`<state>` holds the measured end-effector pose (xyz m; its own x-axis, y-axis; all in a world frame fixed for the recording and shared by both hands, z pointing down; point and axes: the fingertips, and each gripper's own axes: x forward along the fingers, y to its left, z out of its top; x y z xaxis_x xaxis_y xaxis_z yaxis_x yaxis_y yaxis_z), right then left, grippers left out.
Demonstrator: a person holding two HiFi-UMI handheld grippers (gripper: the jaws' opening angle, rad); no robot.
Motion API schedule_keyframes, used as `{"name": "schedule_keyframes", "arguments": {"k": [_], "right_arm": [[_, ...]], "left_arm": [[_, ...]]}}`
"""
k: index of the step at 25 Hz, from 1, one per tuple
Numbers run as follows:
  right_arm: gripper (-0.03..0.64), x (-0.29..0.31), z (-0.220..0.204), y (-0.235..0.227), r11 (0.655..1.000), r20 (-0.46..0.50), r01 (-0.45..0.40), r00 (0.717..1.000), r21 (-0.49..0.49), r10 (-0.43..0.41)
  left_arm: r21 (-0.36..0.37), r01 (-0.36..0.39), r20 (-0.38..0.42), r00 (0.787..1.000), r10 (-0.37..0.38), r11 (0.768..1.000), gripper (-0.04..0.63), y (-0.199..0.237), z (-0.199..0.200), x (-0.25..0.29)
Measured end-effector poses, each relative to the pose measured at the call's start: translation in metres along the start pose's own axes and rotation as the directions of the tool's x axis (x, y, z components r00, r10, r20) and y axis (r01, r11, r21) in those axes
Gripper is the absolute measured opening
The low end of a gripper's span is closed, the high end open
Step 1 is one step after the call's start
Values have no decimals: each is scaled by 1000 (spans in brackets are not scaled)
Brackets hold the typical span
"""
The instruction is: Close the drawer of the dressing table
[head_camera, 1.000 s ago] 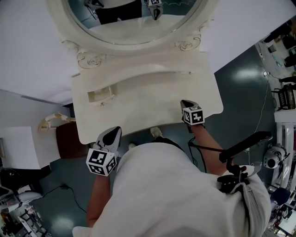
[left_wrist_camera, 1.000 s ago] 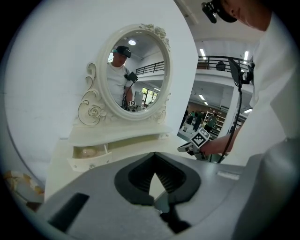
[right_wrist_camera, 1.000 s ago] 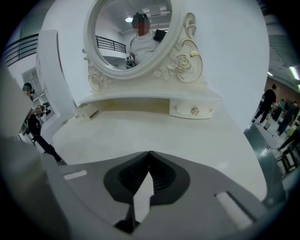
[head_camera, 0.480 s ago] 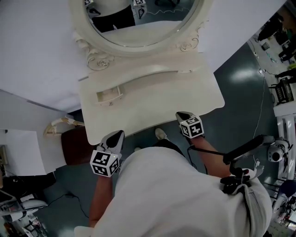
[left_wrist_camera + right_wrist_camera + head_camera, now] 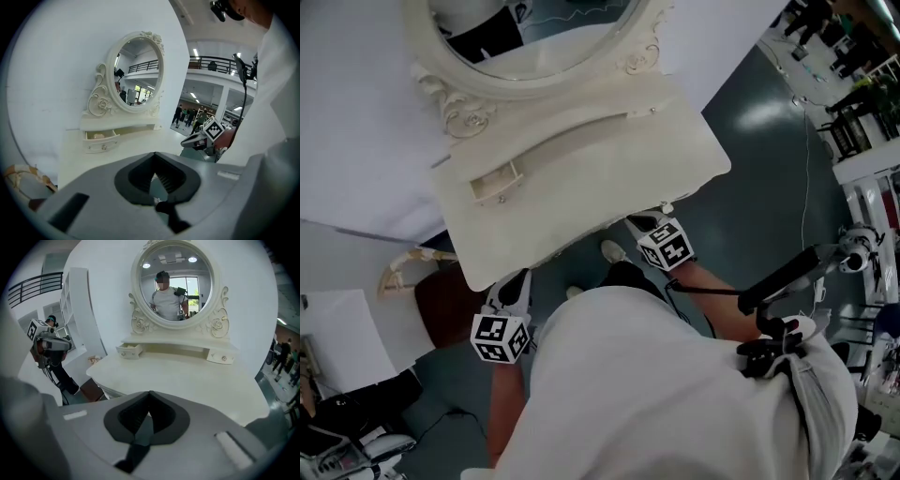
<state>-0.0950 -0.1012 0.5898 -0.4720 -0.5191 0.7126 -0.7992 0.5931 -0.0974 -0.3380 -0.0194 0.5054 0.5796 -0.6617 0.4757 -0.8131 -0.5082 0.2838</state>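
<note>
the dressing table (image 5: 609, 169) is a cream, carved piece set against the white wall, with an oval mirror (image 5: 534, 42) standing on its back edge. under the mirror runs a low shelf unit. its small drawer (image 5: 495, 185) at your left end is pulled out over the tabletop, while the matching drawer (image 5: 220, 356) at the other end sits flush. judge the open one as light, stiff and easy to slide: a painted box that probably needs only a gentle, square push. something pale lies inside it; you cannot tell what.

your left gripper (image 5: 514, 284) hangs off the table's front edge, well apart from the drawer, its jaws closed on nothing. your right gripper (image 5: 642, 225) sits just at the front edge further right, jaws also together and empty.

no grip is needed. put closed tips flat on the drawer front beside its little knob (image 5: 104, 146), and press straight in, so it doesn't skew and jam.
</note>
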Motion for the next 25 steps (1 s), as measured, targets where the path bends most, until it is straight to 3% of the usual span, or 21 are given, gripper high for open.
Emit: {"name": "schedule_keyframes", "arguments": {"k": [7,14,20,25], "right_arm": [[0,-8,7,21,998,-6,-22,1000,-63,22],[0,-23,-14,30,999,-44,-18,999,-51,15],[0,-50,-41,44,997,-78,-13,997,-76,8],[0,-74,-47,47,995,-51,-24,999,-98,19]], "left_arm": [[-20,26,-18,999,-27,999,3,-5,-10,1],[-46,83,-63,994,-86,995,3,-15,-36,10],[-8,124,-83,989,-125,992,3,-38,-50,8],[-24,117,-88,989,-119,993,3,-69,-61,-2]]}}
